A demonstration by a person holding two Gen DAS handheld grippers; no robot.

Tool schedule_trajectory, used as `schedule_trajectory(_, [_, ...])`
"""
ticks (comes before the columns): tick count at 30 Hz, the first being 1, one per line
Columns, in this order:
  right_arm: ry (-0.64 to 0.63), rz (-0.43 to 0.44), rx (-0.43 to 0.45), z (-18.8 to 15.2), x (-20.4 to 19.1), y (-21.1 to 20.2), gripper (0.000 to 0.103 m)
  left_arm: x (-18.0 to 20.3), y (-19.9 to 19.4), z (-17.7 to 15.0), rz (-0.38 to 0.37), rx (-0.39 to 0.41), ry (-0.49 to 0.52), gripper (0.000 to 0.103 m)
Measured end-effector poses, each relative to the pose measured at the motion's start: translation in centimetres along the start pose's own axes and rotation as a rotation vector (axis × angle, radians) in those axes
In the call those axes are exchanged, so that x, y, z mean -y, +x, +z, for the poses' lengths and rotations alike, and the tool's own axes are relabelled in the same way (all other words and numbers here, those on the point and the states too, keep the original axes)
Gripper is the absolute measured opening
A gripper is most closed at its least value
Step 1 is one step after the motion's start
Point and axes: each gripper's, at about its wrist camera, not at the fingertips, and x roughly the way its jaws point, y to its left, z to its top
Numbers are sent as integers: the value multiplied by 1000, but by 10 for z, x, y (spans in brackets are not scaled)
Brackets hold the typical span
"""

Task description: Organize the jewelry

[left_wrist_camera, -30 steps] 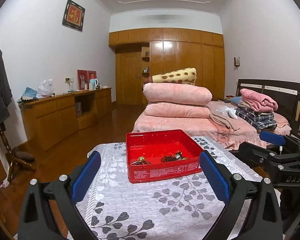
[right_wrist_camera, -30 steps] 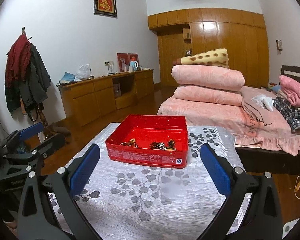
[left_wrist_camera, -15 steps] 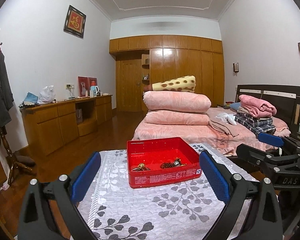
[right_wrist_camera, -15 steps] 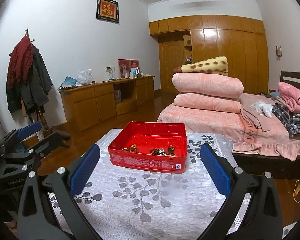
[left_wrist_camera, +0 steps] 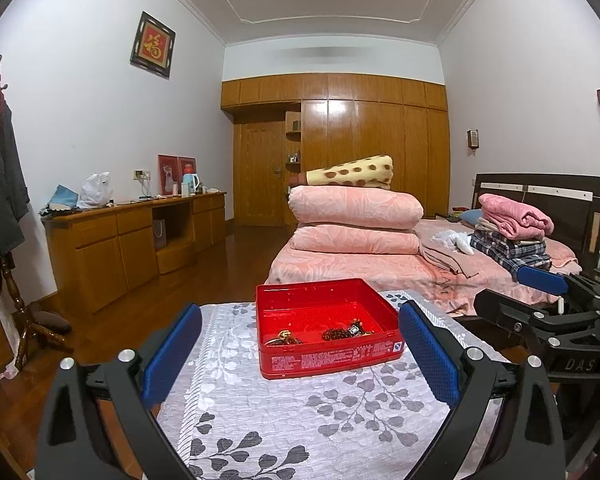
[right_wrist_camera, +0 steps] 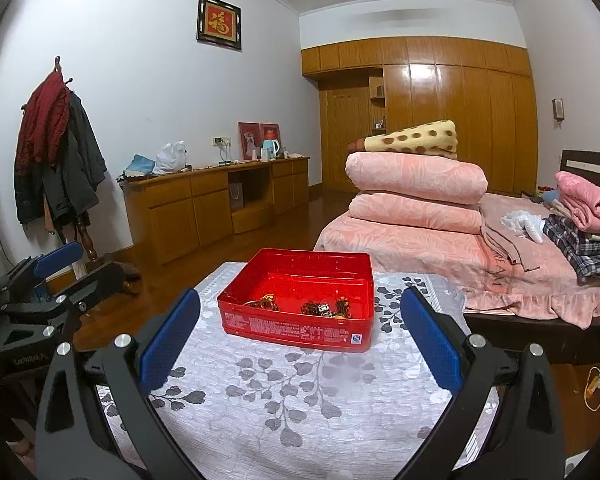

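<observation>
Red tin (left_wrist_camera: pixel 327 344) wall half-hides tangled jewelry (right_wrist_camera: pixel 324 309); both grippers gape wide, empty.

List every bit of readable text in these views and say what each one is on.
"福": gold character in the black-framed red wall picture.
"DAS": body of the right gripper.
Red rectangular tin: white print and a small blue logo on its front wall, too small to read.
Left gripper: lettering on its body, blurred.
</observation>
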Motion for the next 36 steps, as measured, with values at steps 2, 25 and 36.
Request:
schedule_trajectory(2, [1,1,0,0,0,0,97,1,0,0,0,1,0,97])
schedule_trajectory(25, [-1,1,0,0,-1,0,97,0,2,0,2,-2,3,97])
schedule_trajectory(36, [-2,1,-1,0,-2,0,97,1,2,-2,9,-13,2,97])
